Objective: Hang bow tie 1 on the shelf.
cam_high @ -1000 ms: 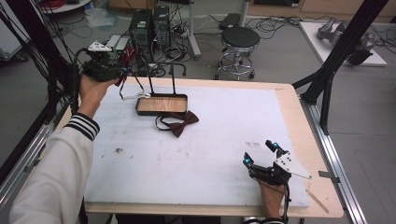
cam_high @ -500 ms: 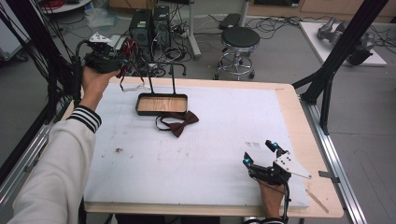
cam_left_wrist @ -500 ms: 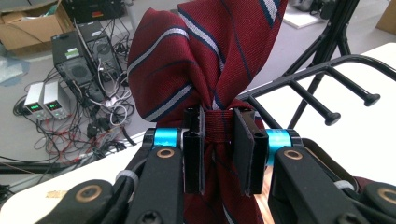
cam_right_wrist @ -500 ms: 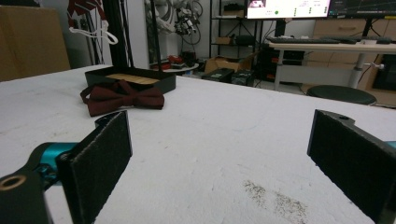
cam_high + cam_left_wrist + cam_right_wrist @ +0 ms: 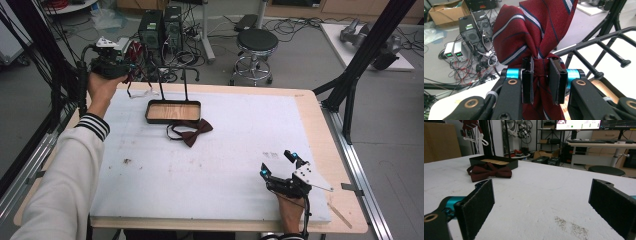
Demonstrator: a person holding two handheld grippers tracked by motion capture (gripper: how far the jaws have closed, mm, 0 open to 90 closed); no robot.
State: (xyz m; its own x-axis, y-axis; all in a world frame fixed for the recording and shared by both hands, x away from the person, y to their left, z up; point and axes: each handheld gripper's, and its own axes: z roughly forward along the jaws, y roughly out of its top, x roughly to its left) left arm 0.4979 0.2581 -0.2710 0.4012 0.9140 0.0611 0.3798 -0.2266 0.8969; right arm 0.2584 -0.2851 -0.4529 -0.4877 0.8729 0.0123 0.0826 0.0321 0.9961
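Note:
My left gripper (image 5: 541, 67) is shut on the knot of a red striped bow tie (image 5: 524, 32), whose fabric fans out above the jaws. In the high view that gripper (image 5: 122, 71) is held up over the table's far left corner, beside a black stand (image 5: 172, 111) with a wooden tray base and two upright hooked posts. The tie's white strap (image 5: 141, 93) dangles below it. A plain dark red bow tie (image 5: 192, 132) lies on the white mat just in front of the stand. My right gripper (image 5: 276, 163) rests at the near right, open and holding nothing (image 5: 541, 205).
A white mat (image 5: 225, 165) covers most of the wooden table (image 5: 320, 125). Beyond the far edge are computer towers (image 5: 162, 27), cables and a stool (image 5: 256, 42). A black frame strut (image 5: 360, 65) rises at the right. The stand's hooked arms (image 5: 599, 42) reach close to the left jaws.
The left hand with the striped tie has shifted only slightly near the stand's posts. The right gripper has stayed in place, still open.

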